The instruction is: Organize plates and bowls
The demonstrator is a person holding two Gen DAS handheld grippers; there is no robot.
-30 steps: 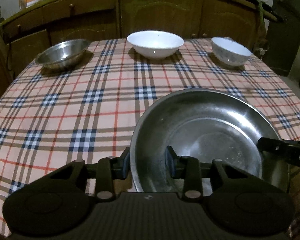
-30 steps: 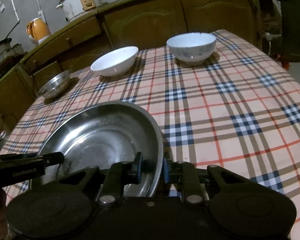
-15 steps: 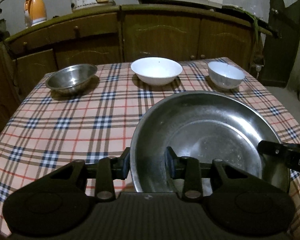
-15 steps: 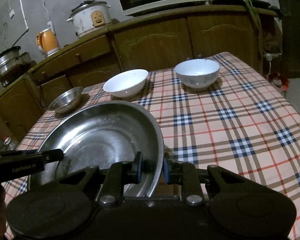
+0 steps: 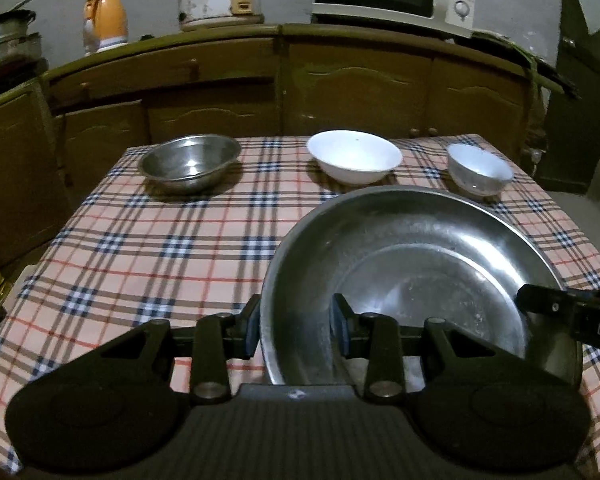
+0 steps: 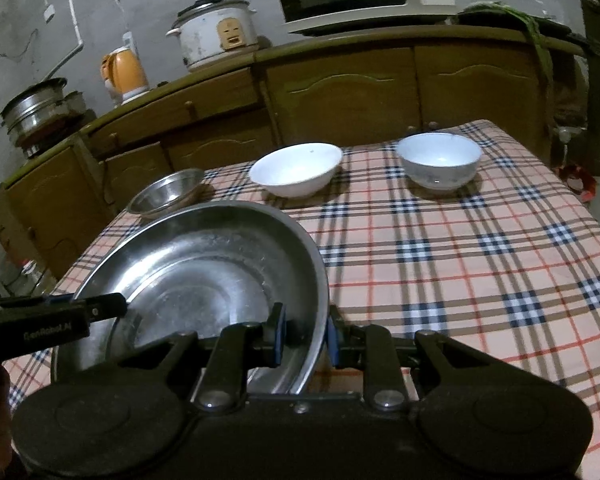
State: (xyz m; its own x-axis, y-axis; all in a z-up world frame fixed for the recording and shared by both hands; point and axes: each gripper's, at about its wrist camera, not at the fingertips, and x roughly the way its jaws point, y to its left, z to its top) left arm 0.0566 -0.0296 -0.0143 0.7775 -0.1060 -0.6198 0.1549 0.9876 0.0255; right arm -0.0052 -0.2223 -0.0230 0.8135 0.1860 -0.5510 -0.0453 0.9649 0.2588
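Now both the left hand-held gripper [image 5: 296, 330] and right hand-held gripper [image 6: 303, 334], each clenched on its rim, have raised the large round steel plate [image 5: 412, 276] off the checked desk [image 5: 160, 240], ready for stacking.

The right hand-held gripper [image 6: 303, 335] clamps the near rim of a steel plate [image 6: 204, 276] raised above the checked counter [image 6: 480, 264]; the left hand-held gripper [image 6: 100, 310] grips its far side. Beyond stand a steel bowl [image 6: 166, 192] and two white bowls [image 6: 296, 168] [image 6: 439, 160].
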